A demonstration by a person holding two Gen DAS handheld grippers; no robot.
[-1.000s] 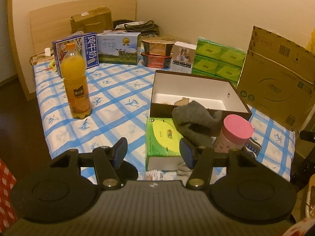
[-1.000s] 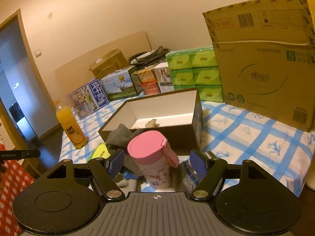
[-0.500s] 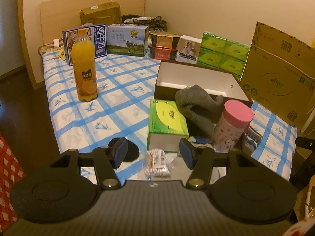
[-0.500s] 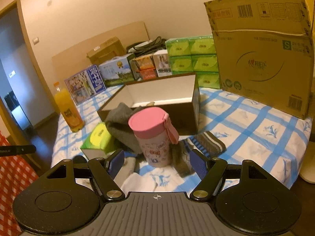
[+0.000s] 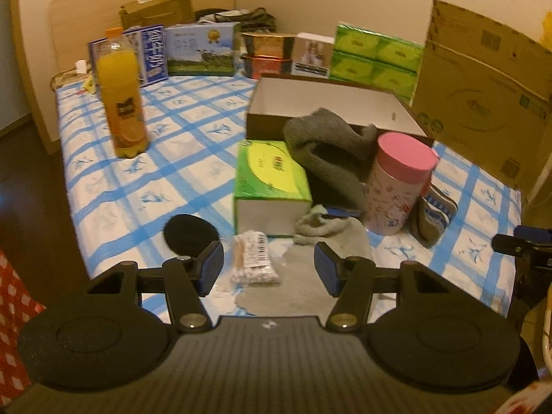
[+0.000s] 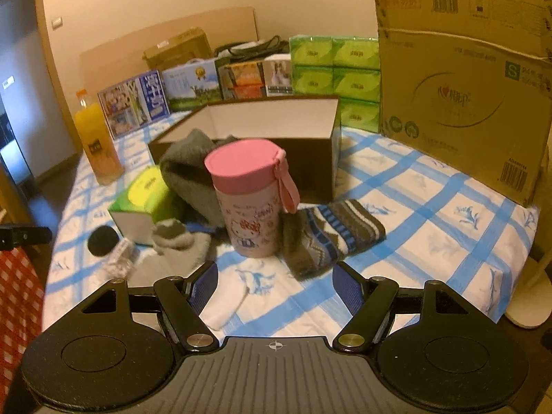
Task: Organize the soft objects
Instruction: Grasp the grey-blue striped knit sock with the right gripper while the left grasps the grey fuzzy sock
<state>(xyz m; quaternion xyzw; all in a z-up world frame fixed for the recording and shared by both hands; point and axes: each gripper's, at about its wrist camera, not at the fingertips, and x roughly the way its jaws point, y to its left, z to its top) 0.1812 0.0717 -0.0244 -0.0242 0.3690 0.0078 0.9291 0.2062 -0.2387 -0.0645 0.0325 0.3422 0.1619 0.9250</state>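
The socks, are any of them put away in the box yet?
Almost none. One dark grey sock hangs over the brown box's front edge, only partly in. Both grippers, left and right, are open and hold nothing. Left to do: the striped sock beside the pink cup and the light grey sock by the tissue box.

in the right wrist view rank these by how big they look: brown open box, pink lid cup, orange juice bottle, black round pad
1. brown open box
2. pink lid cup, though it stands nearer the camera, which inflates it
3. orange juice bottle, farther off, so its rank against the cup is unsure
4. black round pad, clearly smallest
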